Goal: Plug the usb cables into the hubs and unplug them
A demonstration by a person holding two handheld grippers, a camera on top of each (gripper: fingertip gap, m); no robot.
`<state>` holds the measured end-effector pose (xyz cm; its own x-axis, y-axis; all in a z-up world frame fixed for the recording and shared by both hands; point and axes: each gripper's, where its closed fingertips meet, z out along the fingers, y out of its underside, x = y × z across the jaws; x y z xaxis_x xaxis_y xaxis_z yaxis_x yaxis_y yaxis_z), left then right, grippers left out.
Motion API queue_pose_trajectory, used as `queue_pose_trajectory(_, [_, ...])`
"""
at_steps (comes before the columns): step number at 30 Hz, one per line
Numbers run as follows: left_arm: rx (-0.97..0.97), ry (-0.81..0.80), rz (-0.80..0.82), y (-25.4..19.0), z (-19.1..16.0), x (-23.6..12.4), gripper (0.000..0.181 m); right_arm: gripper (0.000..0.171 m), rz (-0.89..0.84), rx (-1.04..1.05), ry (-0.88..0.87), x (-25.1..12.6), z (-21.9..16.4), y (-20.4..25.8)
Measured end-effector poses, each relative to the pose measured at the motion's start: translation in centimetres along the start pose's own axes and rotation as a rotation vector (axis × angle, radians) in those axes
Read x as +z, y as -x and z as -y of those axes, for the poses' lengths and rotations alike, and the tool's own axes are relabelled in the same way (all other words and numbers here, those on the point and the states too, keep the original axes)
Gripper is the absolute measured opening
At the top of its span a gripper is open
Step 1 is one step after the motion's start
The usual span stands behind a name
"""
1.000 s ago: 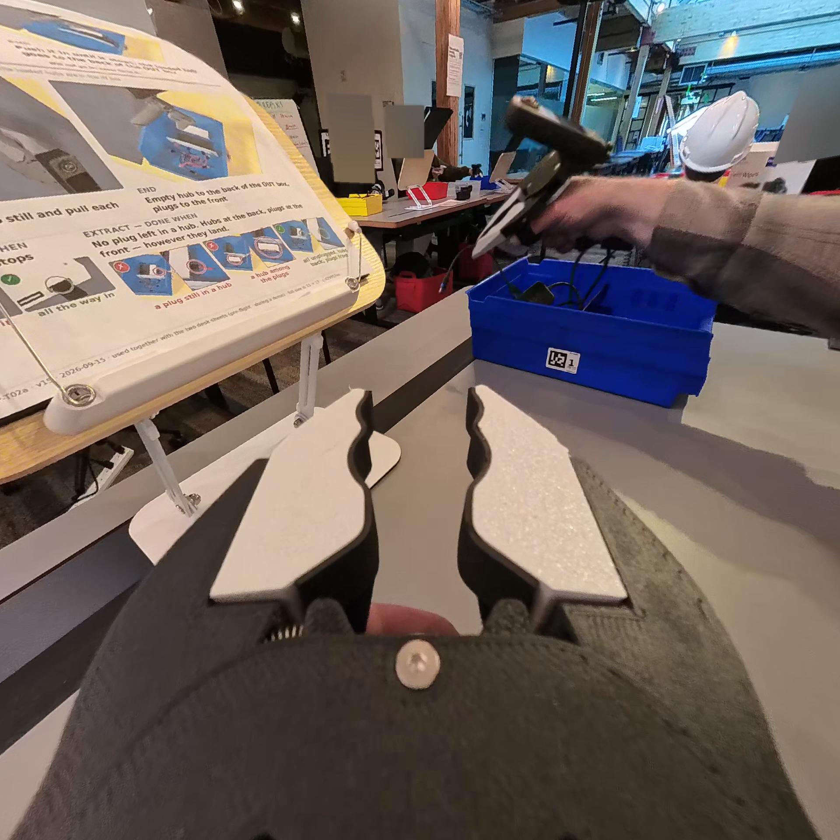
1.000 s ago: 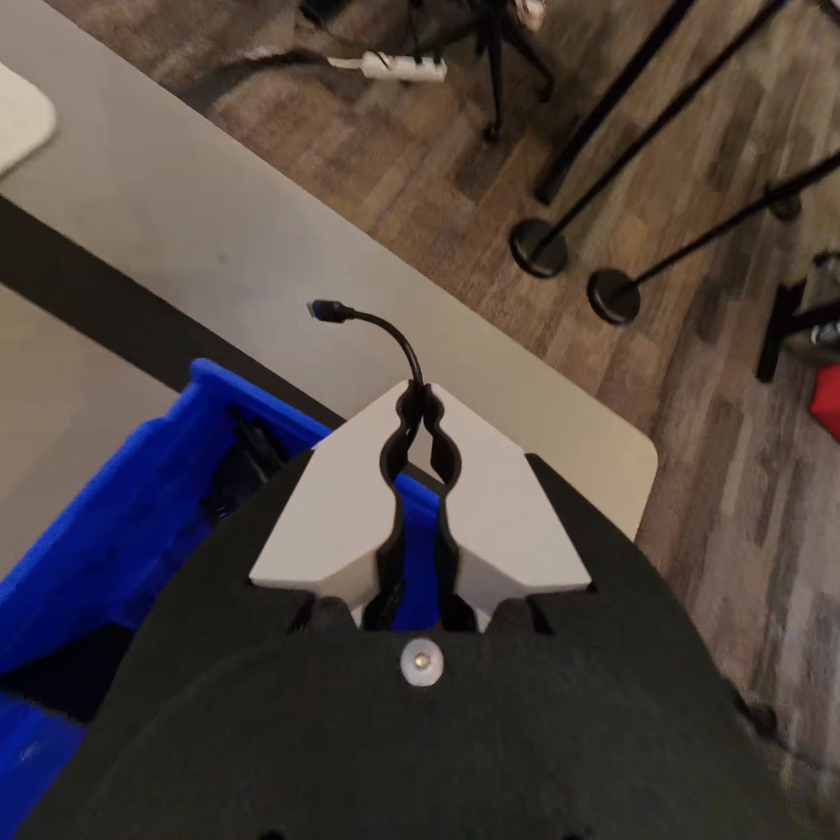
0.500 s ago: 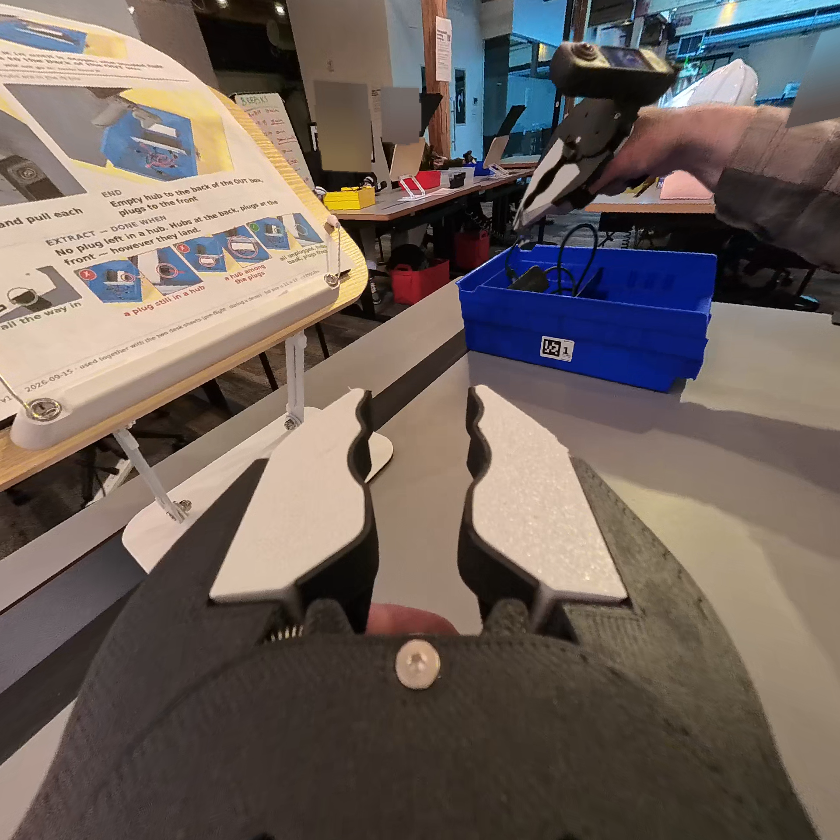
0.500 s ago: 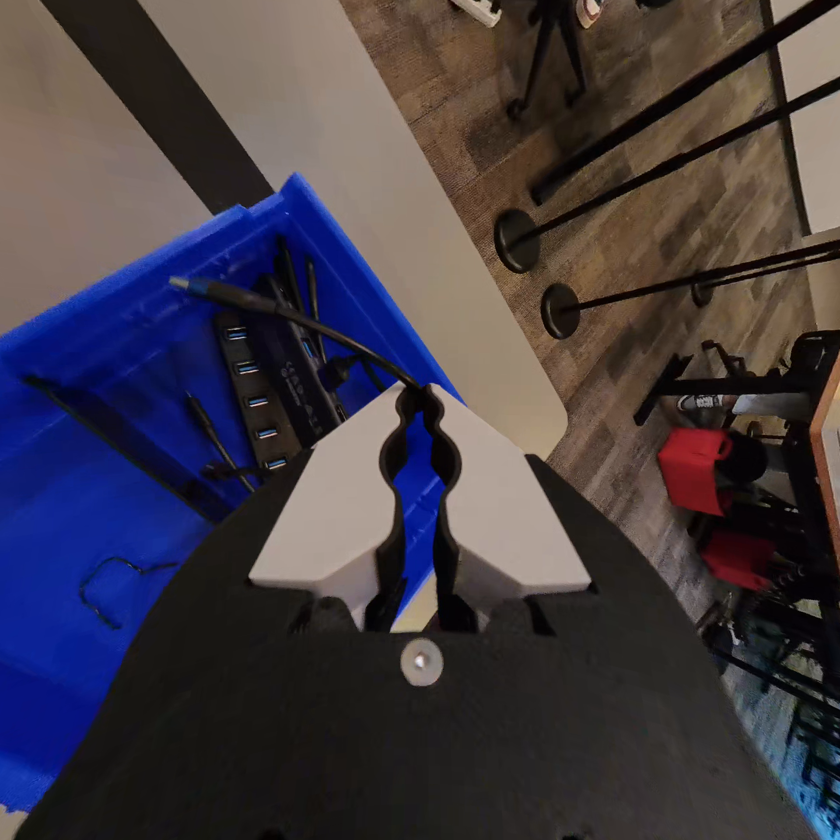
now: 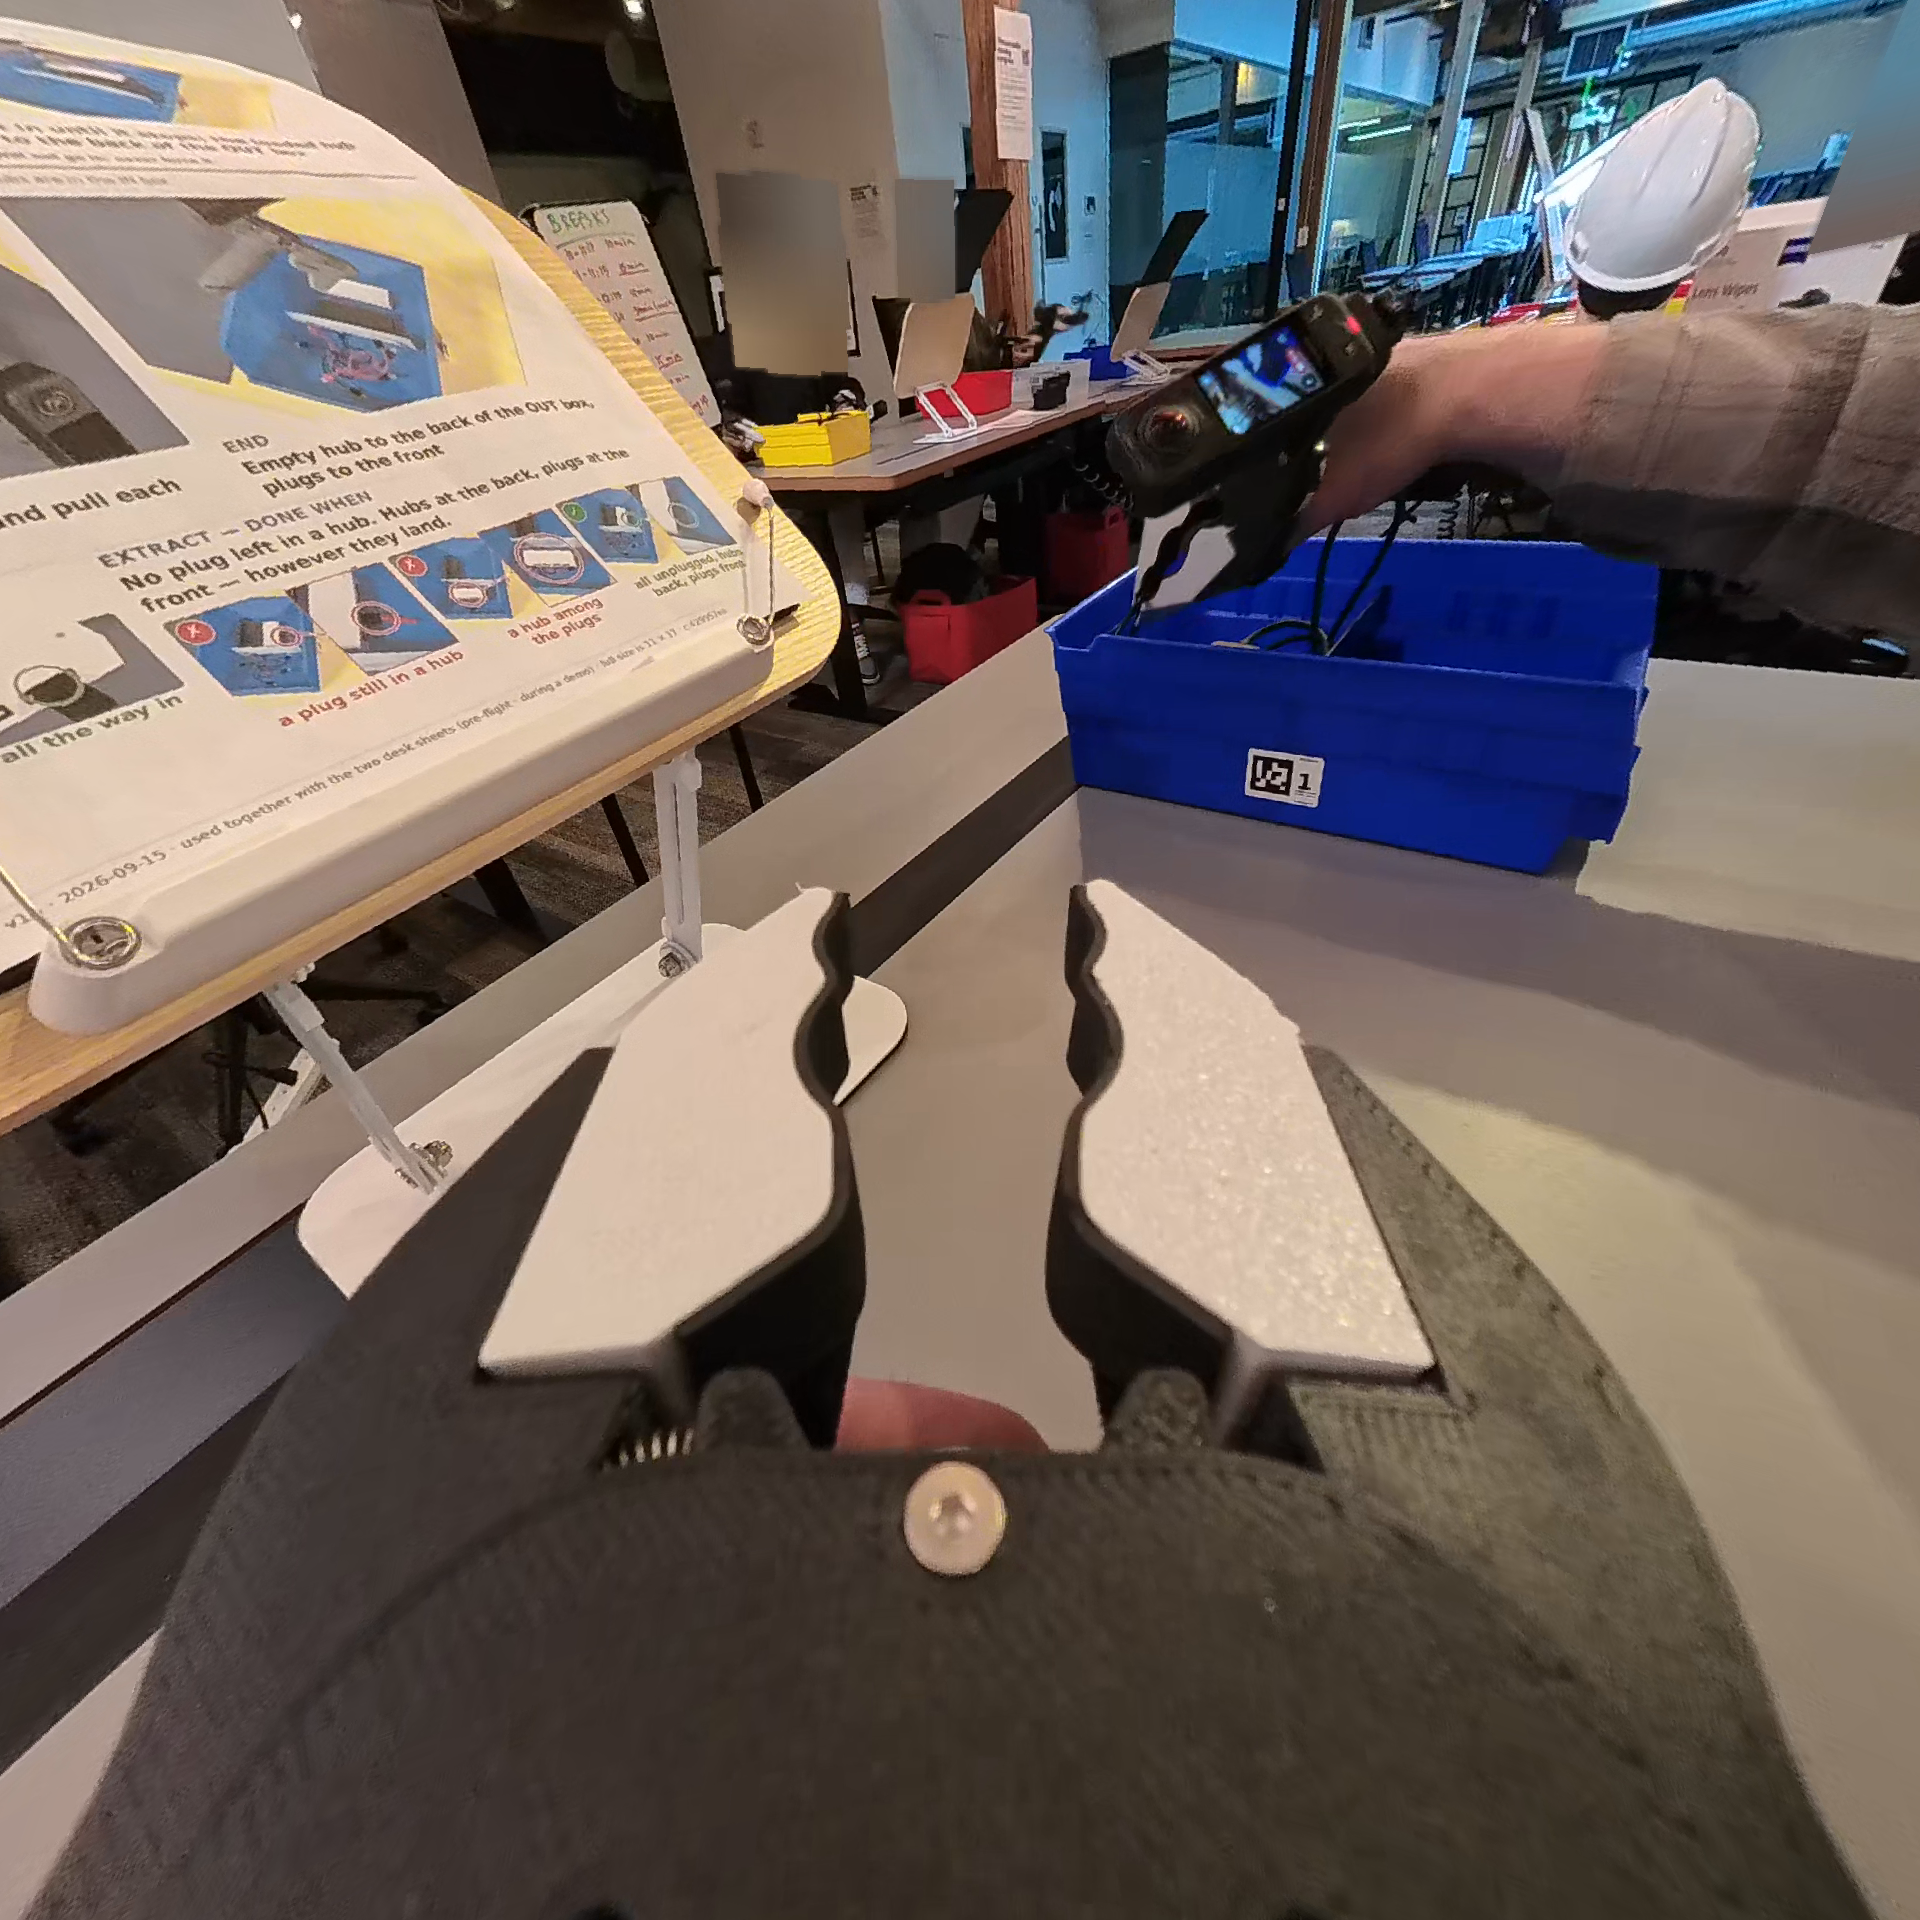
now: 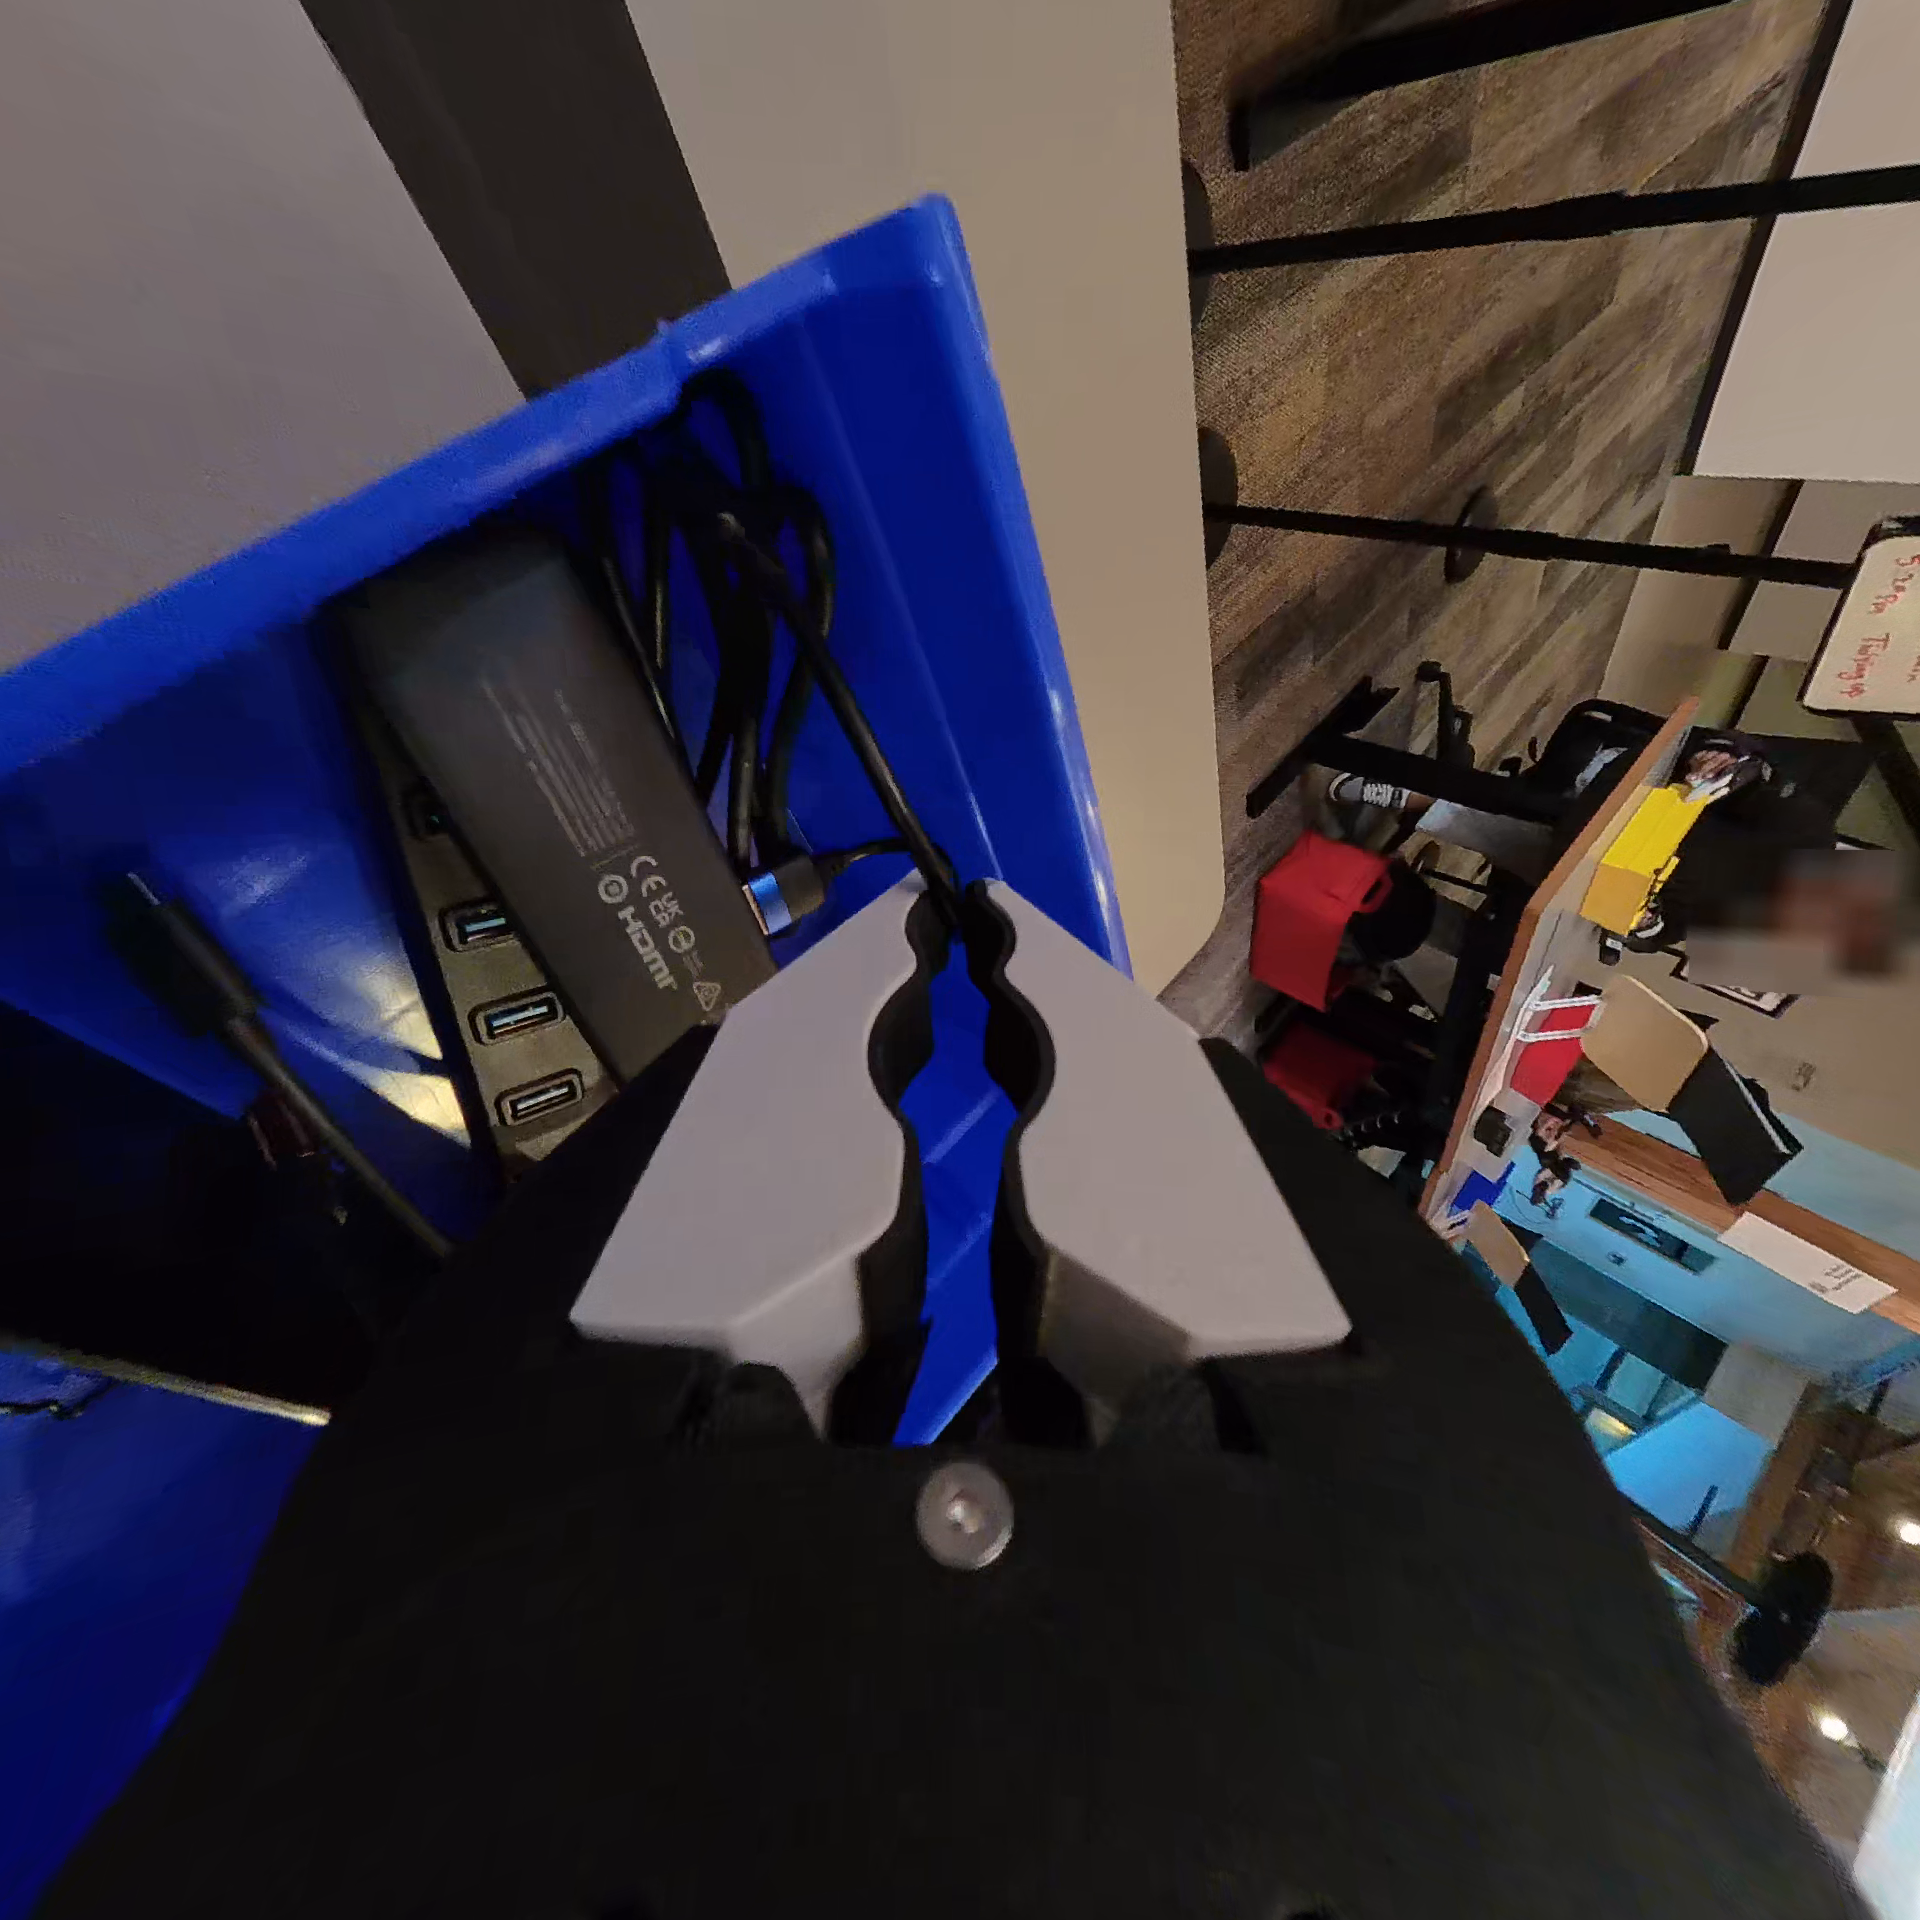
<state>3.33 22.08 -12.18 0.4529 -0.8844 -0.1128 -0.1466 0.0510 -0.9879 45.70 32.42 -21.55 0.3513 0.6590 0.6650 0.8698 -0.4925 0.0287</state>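
Right tongs [image 6: 961,914] pinch a black cable [image 6: 852,717] over the blue bin [image 6: 914,436]; left tongs [image 5: 951,997] hover spread.

Glossy blue plastic bin [image 6: 935,499], matt black hub [image 6: 551,790], smooth grey table [image 5: 1558,1039].

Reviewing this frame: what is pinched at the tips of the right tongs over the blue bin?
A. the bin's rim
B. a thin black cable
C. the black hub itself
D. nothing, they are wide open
B: the right tongs are shut on a thin black cable that runs from their tips down into the blue bin, while the black hub lies untouched inside.
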Motion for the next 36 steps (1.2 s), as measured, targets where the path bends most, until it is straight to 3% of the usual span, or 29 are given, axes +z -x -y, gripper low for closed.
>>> queue_pose_trajectory(4, [0.013, 0.005, 0.0, -0.2, 0.0, 0.1, 0.039, 0.0, 0.008, -0.103, 0.053, 0.5, 0.0, 1.3])
queue_pose_trajectory(8, [0.034, 0.011, 0.002, -0.4, 0.2, -0.1, 0.039, 0.045, -0.027, -0.084, 0.051, 0.3, -0.1, 1.2])
queue_pose_trajectory(12, [0.039, 0.006, -0.001, -0.5, 0.5, -0.2, 0.039, 0.063, 0.005, 0.038, -0.077, -2.5, 0.8, 0.0])
queue_pose_trajectory(20, [0.061, -0.005, 0.009, -0.6, 1.2, -0.4, 0.039, 0.059, -0.121, 0.246, -0.314, -12.2, 0.2, -5.3])
queue_pose_trajectory(25, [0.124, -0.025, 0.06, -0.2, 3.3, -1.3, 0.031, 0.052, -0.165, 0.393, -0.353, -16.9, -3.5, -4.2])
queue_pose_trajectory(32, [0.203, -0.013, 0.135, 0.6, 6.4, -3.2, 0.035, 0.055, -0.102, 0.612, -0.288, -16.6, -11.1, 1.6])
queue_pose_trajectory(36, [0.29, 0.065, 0.245, 2.9, 7.3, -6.8, 0.045, 0.06, -0.01, 0.755, -0.287, -14.4, -14.6, 5.8])
